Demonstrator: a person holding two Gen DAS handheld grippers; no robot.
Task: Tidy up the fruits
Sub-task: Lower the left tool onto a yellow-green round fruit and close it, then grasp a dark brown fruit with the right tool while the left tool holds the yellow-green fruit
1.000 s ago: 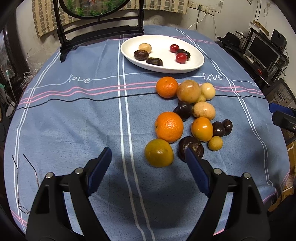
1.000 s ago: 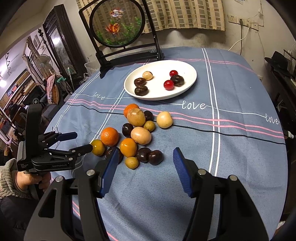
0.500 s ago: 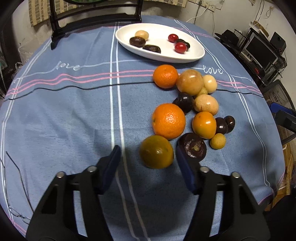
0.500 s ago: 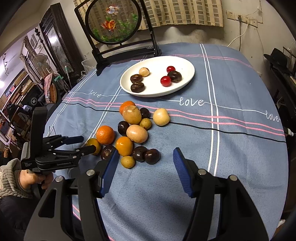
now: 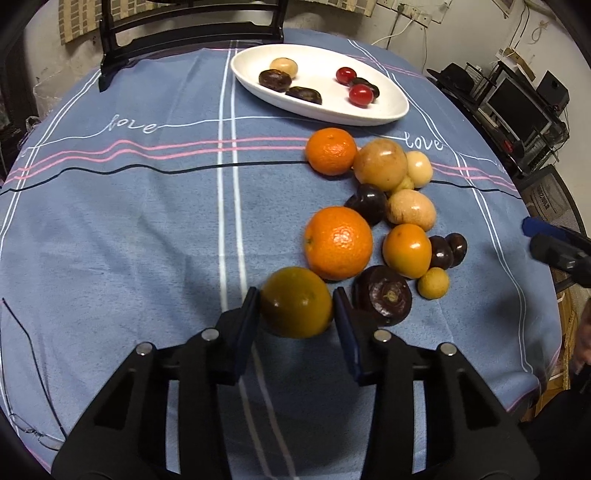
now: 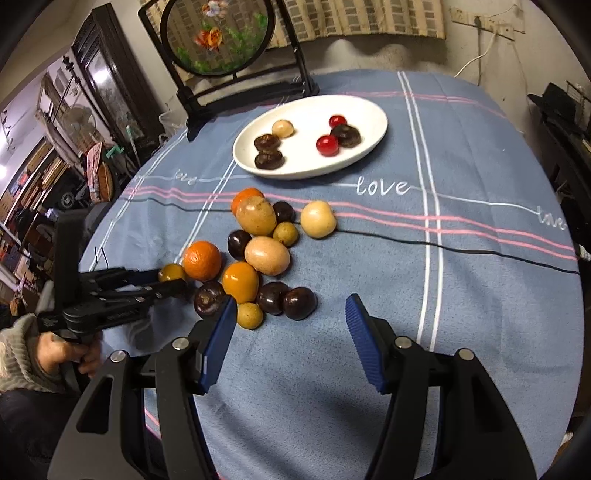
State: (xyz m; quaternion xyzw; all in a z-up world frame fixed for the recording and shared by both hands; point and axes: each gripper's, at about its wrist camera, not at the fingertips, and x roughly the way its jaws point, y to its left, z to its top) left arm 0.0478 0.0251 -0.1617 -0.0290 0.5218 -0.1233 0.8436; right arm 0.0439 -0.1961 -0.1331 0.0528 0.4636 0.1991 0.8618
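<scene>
On tablecloth [image 5: 147,221], left gripper [image 5: 295,317] closing around greenish orange [image 5: 295,301]

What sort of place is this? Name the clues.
Probably a lived-in home room: a round table under a blue "love" tablecloth, a framed flower screen, and a computer monitor on crowded shelves.
</scene>
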